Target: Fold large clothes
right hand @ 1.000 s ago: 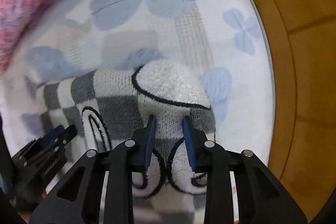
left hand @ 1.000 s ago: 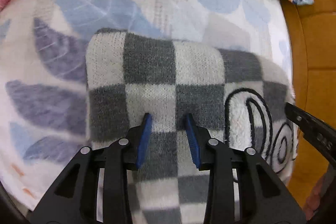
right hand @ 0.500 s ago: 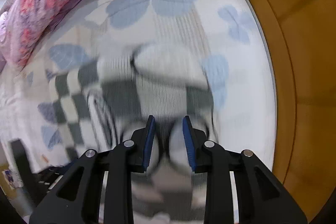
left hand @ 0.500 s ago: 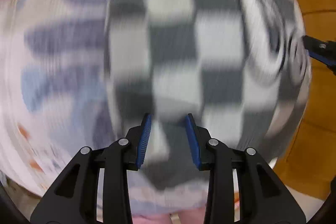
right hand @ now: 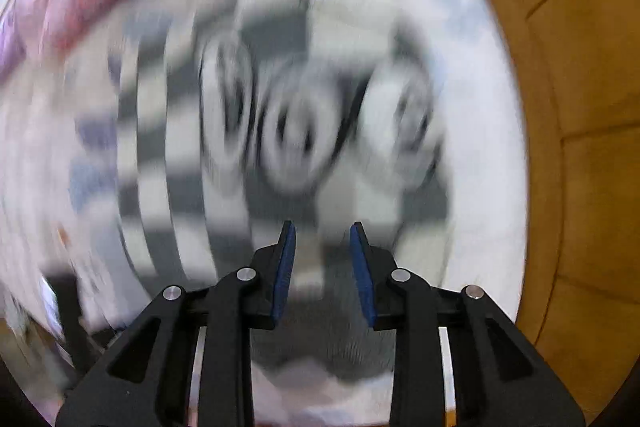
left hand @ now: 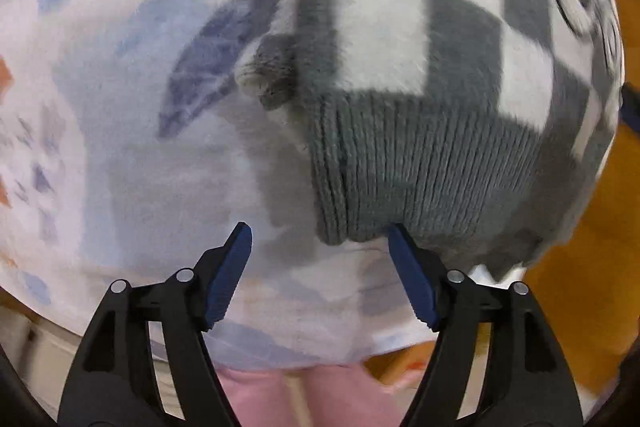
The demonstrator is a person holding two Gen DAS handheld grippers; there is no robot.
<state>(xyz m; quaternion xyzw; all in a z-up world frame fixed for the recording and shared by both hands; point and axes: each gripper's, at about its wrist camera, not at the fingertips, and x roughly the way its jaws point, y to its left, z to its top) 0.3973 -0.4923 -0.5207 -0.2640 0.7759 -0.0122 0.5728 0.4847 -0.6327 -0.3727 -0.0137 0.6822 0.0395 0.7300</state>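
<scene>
The left tool [left hand: 318, 243] has just been spread wide, with the ribbed grey hem of one checked sweater [left hand: 420, 75] lying just past its pads and nothing gripped. The sweater is laid folded on the leaf-print bed sheet [left hand: 132, 155]. The right tool [right hand: 322, 239] is seen narrowly parted above the blurred sweater [right hand: 280, 131], apparently holding nothing.

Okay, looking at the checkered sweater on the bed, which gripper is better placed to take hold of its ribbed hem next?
Probably left. The left gripper has just opened, nothing pressed between its pads, and the ribbed hem lies right at its tips. The right gripper stands narrower, in a blurred view.
</scene>
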